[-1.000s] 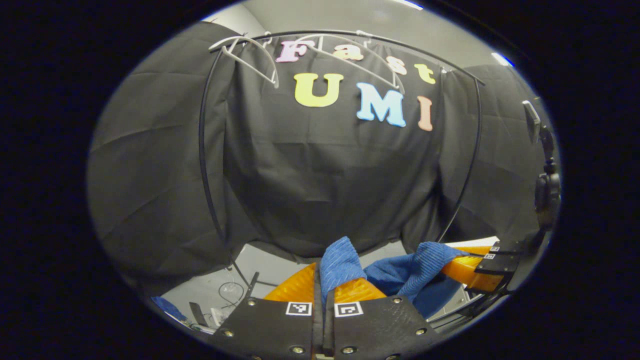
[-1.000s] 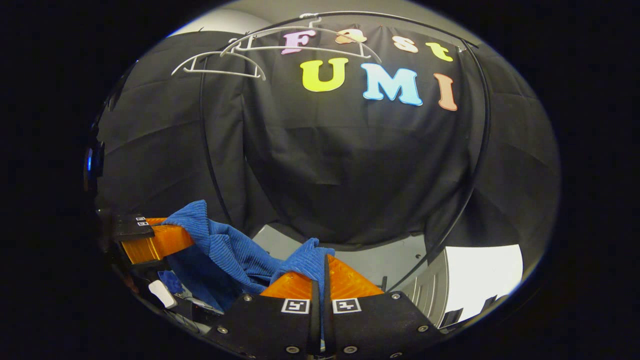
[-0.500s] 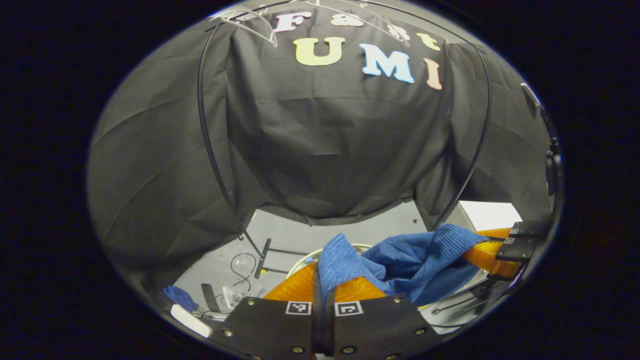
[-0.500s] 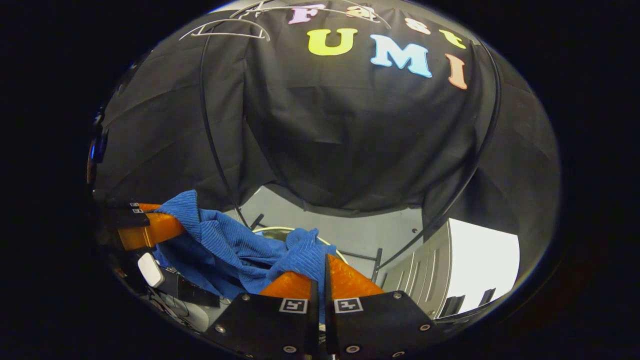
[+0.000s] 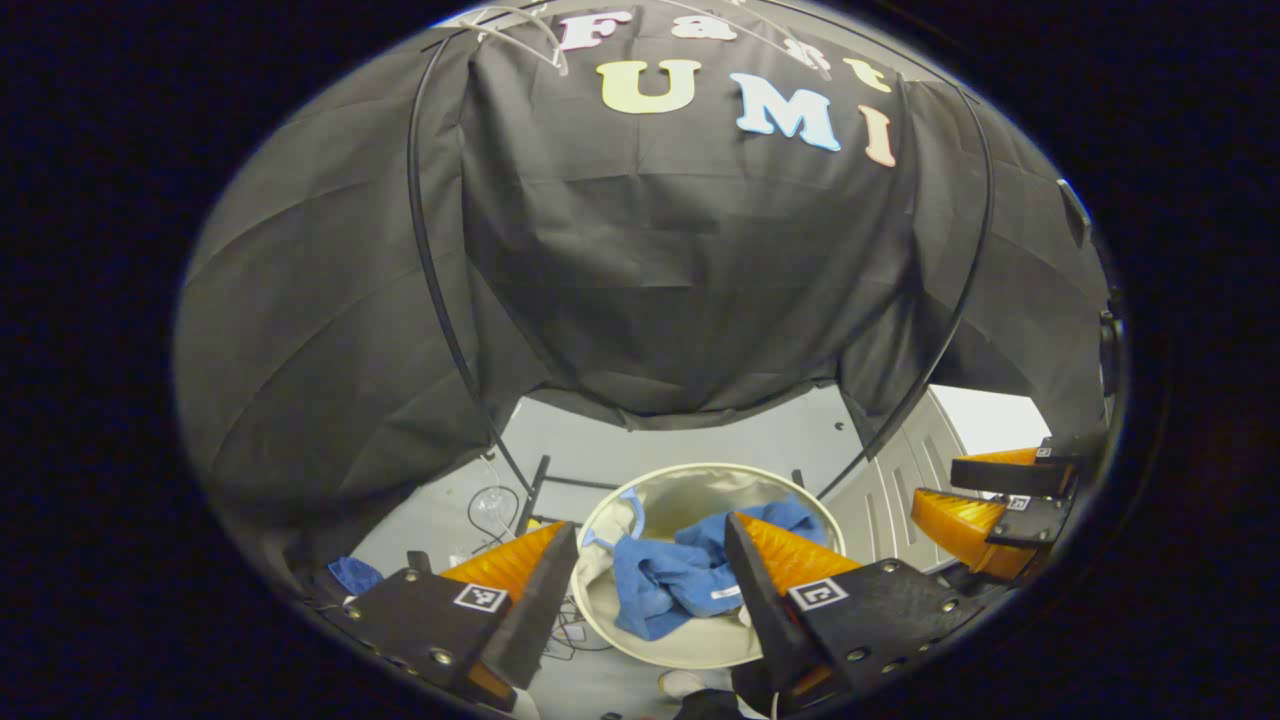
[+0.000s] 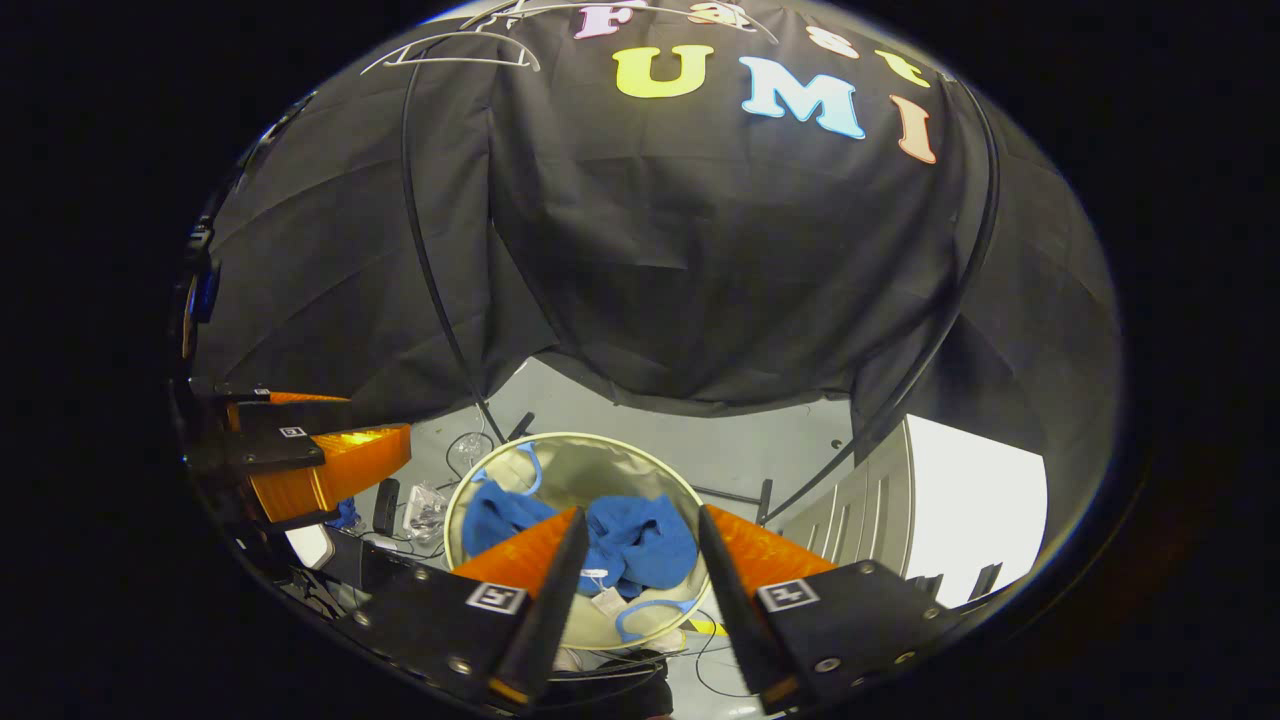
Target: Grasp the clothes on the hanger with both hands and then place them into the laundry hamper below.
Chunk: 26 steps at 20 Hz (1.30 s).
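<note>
The blue ribbed garment (image 5: 668, 578) lies crumpled inside the round pale laundry hamper (image 5: 690, 478) on the floor below. In the right gripper view the same garment (image 6: 640, 540) rests in the hamper (image 6: 560, 445). My left gripper (image 5: 648, 545) hangs open above the hamper with nothing between its orange fingers. My right gripper (image 6: 632, 530) is open too, also above the hamper. The right gripper (image 5: 990, 500) appears at the right edge of the left gripper view, and the left gripper (image 6: 320, 455) at the left edge of the right gripper view. Bare white hangers (image 6: 450, 55) hang on the rail above.
A black curved rack frame (image 5: 440, 300) stands in front of the black cloth wall. Cables and small items (image 5: 480, 505) lie on the grey floor left of the hamper. A pale ribbed panel (image 6: 850, 520) stands to the right.
Both grippers opened and let go of the blue garment, which dropped into the hamper. Both views tilted further down toward the floor.
</note>
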Available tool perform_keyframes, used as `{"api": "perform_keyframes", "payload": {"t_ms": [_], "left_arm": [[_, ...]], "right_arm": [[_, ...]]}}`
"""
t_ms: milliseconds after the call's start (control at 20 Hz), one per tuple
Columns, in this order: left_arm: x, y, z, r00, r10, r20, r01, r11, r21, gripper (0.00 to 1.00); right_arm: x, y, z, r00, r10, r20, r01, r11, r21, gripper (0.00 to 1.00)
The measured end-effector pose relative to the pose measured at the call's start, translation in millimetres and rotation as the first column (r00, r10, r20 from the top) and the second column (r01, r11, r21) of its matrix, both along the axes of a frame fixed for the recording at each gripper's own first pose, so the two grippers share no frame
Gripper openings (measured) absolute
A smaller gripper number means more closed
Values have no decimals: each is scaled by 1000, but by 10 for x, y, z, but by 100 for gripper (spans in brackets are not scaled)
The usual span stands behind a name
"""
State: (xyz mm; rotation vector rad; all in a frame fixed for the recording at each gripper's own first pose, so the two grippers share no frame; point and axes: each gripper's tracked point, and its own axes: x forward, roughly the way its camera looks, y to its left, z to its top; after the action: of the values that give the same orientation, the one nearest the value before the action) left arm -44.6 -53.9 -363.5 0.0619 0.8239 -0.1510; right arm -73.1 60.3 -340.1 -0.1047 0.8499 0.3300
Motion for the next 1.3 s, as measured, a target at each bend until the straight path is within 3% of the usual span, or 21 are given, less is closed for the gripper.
{"api": "perform_keyframes", "payload": {"t_ms": [100,200,400,450,500,550,600,700,850,900,1000,1050,1100,1300], "left_arm": [[52,-5,124,1000,-3,31,3,1000,4,88],[122,-27,316,997,-10,75,10,1000,-7,88],[358,-94,992,974,-29,224,36,999,-29,88],[430,-86,1218,963,-30,266,42,998,-38,94],[509,-112,1435,950,-33,309,49,998,-45,94],[556,-168,1629,936,-38,350,59,997,-49,88],[613,-213,1857,920,-43,389,69,996,-54,82],[689,-299,2262,890,-42,455,80,995,-63,94],[765,-461,2815,844,-24,536,87,992,-93,94],[704,-515,2989,827,-18,561,92,990,-105,94],[616,-558,3260,798,-19,602,110,987,-114,82],[604,-582,3400,787,-24,617,117,987,-111,81],[591,-597,3499,778,-27,627,117,988,-104,94],[305,-735,3885,755,-24,655,112,989,-93,94]], "right_arm": [[24,1,120,1000,-15,28,14,1000,11,87],[52,4,331,996,-36,78,34,999,32,94],[191,-67,963,970,-90,226,76,995,68,94],[229,-106,1145,958,-109,264,90,993,82,94],[268,-144,1336,947,-126,295,101,990,98,94],[312,-197,1492,935,-143,324,112,987,112,94],[351,-263,1670,919,-160,360,122,984,127,94],[455,-430,2095,875,-192,445,138,979,150,94],[479,-694,2585,823,-226,521,150,971,185,92],[462,-786,2732,807,-242,539,156,967,200,92],[413,-1001,2978,780,-263,568,170,962,212,92],[395,-1093,3071,764,-271,585,177,961,214,93],[364,-1210,3167,751,-276,600,182,960,213,92],[171,-1573,3437,710,-285,645,198,958,206,93]]}}
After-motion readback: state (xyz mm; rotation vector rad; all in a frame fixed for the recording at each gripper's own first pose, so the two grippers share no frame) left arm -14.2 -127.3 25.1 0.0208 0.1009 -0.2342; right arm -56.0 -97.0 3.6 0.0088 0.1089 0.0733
